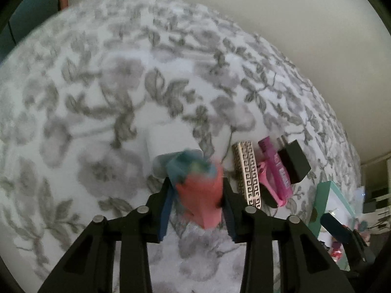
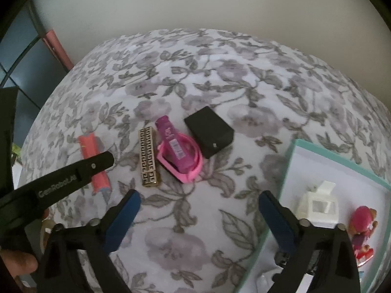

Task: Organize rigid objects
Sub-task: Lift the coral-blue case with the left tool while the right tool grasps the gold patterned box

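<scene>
My left gripper (image 1: 196, 195) is shut on a coral-pink box with a blue end (image 1: 199, 190), held low over the floral cloth; the box also shows in the right wrist view (image 2: 94, 161), partly behind the left gripper's finger. To its right lie a gold patterned case (image 1: 248, 173) (image 2: 149, 156), a pink bottle with a pink band (image 1: 275, 171) (image 2: 179, 150) and a black box (image 1: 294, 161) (image 2: 210, 131) in a row. My right gripper (image 2: 199, 210) is open and empty, in front of that row.
A teal-rimmed white tray (image 2: 290, 161) (image 1: 320, 202) at the right holds a white plastic piece (image 2: 317, 205) and a pink toy figure (image 2: 364, 227). The floral cloth (image 2: 220, 85) covers the surface. A plain wall stands behind.
</scene>
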Demonstrator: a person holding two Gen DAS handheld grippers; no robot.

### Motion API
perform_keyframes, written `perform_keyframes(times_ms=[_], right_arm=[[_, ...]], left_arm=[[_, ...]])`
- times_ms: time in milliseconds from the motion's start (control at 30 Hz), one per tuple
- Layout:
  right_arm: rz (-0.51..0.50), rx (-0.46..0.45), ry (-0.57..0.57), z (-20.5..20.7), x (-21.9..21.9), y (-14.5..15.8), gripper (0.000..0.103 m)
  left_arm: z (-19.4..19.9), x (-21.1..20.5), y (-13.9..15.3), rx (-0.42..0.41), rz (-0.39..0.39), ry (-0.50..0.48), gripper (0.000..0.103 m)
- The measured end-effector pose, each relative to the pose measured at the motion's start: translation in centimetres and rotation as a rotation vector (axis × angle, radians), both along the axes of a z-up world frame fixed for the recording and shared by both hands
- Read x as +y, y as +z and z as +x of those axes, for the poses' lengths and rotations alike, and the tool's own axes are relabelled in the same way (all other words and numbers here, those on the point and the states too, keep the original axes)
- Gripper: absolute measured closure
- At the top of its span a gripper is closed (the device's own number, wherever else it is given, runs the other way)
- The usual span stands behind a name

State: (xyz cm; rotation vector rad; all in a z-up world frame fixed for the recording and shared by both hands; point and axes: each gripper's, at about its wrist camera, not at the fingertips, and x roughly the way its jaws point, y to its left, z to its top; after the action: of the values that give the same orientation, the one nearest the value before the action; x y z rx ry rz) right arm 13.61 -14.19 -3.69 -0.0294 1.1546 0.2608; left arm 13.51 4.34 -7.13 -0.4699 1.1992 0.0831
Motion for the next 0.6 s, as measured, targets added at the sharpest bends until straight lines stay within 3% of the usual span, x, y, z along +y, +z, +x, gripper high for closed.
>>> perform_keyframes(times_ms=[233, 600], right_arm=[[-0.035, 0.009, 0.033, 0.2, 1.0, -0.7, 0.011], [-0.007, 0.031, 0.05, 0.2, 1.4, -1.0, 0.021]], left_arm=[[0.2, -0.7, -1.0, 0.012, 0.005, -0.035, 0.068], [-0.3, 0.1, -0.8, -0.014, -0.001, -0.007, 0.068]])
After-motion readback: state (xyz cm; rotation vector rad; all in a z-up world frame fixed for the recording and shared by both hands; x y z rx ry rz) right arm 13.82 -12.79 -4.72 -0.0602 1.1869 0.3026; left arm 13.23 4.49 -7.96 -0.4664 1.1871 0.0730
